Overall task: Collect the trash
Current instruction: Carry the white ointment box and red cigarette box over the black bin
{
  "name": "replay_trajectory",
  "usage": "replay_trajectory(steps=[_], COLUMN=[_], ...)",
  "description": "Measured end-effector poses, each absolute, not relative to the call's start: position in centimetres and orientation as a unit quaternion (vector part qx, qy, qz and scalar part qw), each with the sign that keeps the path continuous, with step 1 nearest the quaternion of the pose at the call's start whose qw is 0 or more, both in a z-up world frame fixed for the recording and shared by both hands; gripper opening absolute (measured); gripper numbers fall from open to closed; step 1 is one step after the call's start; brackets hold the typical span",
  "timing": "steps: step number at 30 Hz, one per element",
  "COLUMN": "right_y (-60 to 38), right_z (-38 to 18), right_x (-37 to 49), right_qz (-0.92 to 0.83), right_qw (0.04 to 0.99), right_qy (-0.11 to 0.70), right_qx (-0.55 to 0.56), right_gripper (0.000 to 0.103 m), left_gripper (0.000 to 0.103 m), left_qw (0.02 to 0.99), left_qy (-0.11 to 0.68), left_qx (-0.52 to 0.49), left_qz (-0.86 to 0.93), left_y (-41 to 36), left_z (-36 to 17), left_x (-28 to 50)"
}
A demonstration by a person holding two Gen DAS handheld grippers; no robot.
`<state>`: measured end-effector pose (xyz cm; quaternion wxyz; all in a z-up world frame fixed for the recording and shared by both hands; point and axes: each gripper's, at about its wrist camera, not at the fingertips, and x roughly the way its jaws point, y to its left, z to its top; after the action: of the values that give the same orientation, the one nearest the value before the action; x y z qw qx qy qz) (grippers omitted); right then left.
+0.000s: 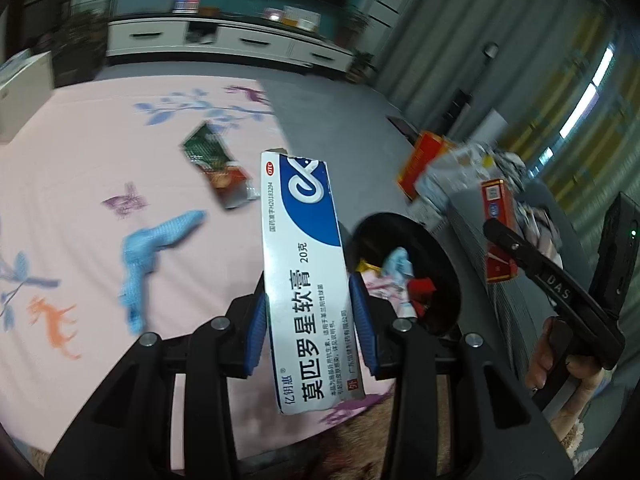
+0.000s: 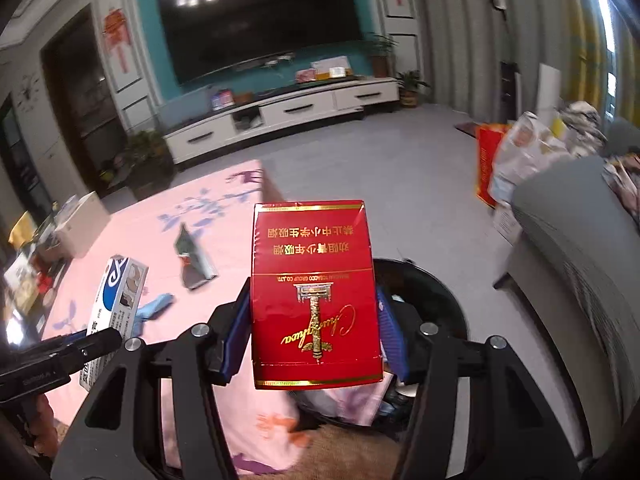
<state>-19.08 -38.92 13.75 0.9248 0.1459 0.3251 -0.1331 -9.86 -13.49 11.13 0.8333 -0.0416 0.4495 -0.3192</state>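
Both loads look bin-bound: the left gripper (image 1: 310,316) pinches the ointment box (image 1: 306,276), the right gripper (image 2: 312,320) clamps the red cigarette pack (image 2: 314,292), black bin (image 2: 436,300) just beyond, needing each released over it.

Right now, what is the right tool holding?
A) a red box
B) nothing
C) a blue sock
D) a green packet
A: the right tool is clamped on the red box with gold print, its blue pads pressing both sides, above the black bin.
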Motion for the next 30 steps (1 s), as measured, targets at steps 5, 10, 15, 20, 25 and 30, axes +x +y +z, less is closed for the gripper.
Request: replay_trajectory(steps=[5, 10, 15, 20, 25, 30], right_y=[-41.6, -43.7, -45.6, -46.4, -47.1, -47.6], right_z=[12.3, 10.6, 8.8, 7.0, 5.5, 4.4], right_x=[-20.4, -21.2, -21.3, -20.9, -20.2, -19.7], right_qz=[-0.160, -0.175, -0.178, -0.179, -0.176, -0.173], right_qw=[0.913, 0.902, 0.888, 0.877, 0.866, 0.858], right_qy=[0.334, 0.342, 0.357, 0.374, 0.392, 0.405], right_qx=[0.171, 0.197, 0.227, 0.243, 0.257, 0.266], right_gripper=[0.056, 0.056, 0.056, 0.056, 0.056, 0.057], left_gripper=[0.039, 0.039, 0.039, 0.039, 0.039, 0.040], left_qw=[0.814, 0.795, 0.769, 0.748, 0.733, 0.729], left_qy=[0.456, 0.465, 0.487, 0.510, 0.529, 0.534], left_qx=[-0.013, 0.007, 0.019, 0.037, 0.052, 0.070], left_qz=[-0.360, -0.389, -0.414, -0.423, -0.423, -0.423], left_y=[-18.0, -21.8, -25.5, -28.6, -31.0, -32.6], left_z=[10.8, 10.2, 8.8, 6.7, 4.8, 3.7], left_x=[-10.4, -10.9, -10.3, -10.0, -9.7, -9.4])
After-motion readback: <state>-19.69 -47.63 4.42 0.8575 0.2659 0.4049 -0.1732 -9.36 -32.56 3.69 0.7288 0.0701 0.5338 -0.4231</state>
